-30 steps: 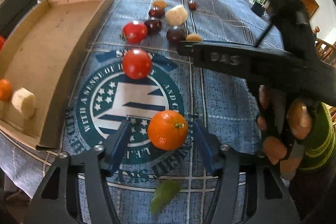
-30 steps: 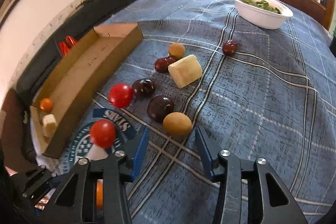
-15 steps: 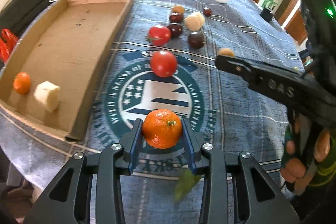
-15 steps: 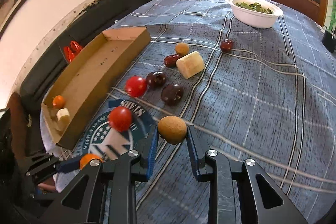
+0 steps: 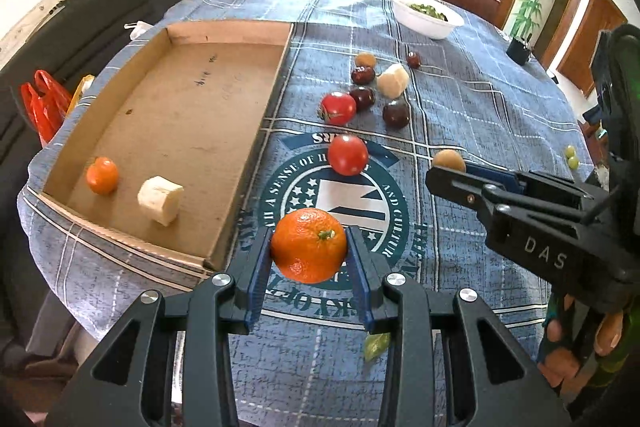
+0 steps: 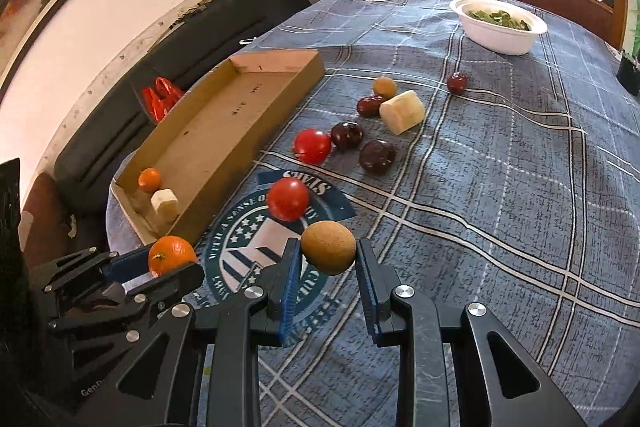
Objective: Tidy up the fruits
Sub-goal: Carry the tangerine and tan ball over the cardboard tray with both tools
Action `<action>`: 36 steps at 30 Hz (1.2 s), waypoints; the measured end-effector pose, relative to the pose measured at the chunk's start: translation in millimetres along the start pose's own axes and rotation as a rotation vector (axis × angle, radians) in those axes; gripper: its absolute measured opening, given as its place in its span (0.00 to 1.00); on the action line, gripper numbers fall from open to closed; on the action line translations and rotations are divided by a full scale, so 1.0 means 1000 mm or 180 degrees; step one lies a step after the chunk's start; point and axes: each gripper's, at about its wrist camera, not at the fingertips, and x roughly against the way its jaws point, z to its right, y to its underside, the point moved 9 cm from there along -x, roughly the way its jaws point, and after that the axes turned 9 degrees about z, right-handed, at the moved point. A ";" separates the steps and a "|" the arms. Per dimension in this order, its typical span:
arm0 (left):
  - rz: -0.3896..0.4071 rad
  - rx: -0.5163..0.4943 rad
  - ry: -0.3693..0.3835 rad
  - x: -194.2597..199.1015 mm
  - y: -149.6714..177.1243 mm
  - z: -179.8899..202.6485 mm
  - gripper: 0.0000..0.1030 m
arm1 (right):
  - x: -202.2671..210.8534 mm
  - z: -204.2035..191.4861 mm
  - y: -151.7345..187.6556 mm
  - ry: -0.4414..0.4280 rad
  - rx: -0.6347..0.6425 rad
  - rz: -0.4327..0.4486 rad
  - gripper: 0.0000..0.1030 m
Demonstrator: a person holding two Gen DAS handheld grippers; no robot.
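My left gripper (image 5: 309, 249) is shut on an orange (image 5: 309, 245) and holds it above the tablecloth, near the cardboard tray's (image 5: 276, 79) front right corner. My right gripper (image 6: 327, 257) is shut on a brown kiwi (image 6: 328, 247), lifted off the table; it also shows in the left wrist view (image 5: 448, 159). The tray holds a small orange (image 5: 102, 175) and a banana piece (image 5: 160, 200). Two tomatoes (image 5: 348, 155) (image 5: 338, 107), dark plums (image 5: 396, 113), a banana chunk (image 5: 393, 79) and other small fruits lie on the cloth.
A white bowl of greens (image 5: 426, 14) stands at the far side. Green grapes (image 5: 572, 157) lie near the right edge. A green leaf (image 5: 376, 344) lies near the front. A dark sofa (image 6: 168, 67) with a red bag (image 5: 44, 103) is to the left.
Both grippers closed on their fruits, the left on the orange and the right on the kiwi, and lifted them off the cloth, pulling back from the table.
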 end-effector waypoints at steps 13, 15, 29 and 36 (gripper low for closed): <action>0.0056 0.0012 0.0003 0.009 -0.001 -0.004 0.33 | 0.002 -0.015 0.003 -0.0027 0.0080 -0.0010 0.27; 0.0064 0.0013 0.0004 0.010 -0.002 -0.004 0.33 | 0.002 -0.016 0.003 -0.0032 0.0084 -0.0010 0.27; 0.0062 0.0076 0.0011 0.008 -0.004 -0.014 0.33 | -0.005 -0.025 0.005 -0.0064 0.0111 -0.0046 0.27; 0.0121 0.0163 -0.0061 0.007 -0.016 -0.036 0.33 | -0.011 -0.036 0.001 -0.0114 0.0157 -0.0052 0.27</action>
